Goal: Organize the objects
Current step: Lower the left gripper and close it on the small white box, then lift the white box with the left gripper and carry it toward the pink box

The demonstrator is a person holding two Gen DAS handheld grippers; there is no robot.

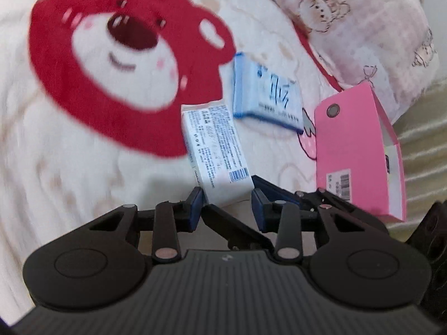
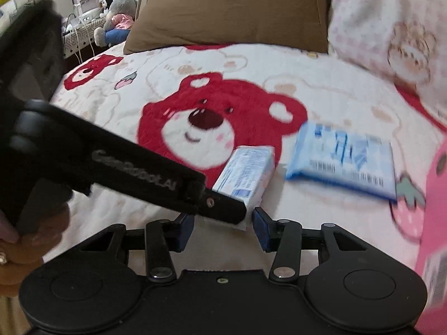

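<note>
- Tissue packs: white pack (image 1: 216, 150) lies loose between the spread left claw (image 1: 226, 209) fingers; blue pack (image 1: 268, 99) untouched on the bed (image 1: 69, 181).
- Pink box (image 1: 357, 150) stands nearby, apparently unfilled.
- Right claw (image 2: 220, 230) also spread, holding nothing.

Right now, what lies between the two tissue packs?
Only bare bear-print blanket. The right wrist view shows a strip of it separating the near tissue pack from the far tissue pack.

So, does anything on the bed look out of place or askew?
Yes. Two tissue packs lie loose at different angles: the white pack and the blue pack. The pink box stands tilted with its flap open.
</note>
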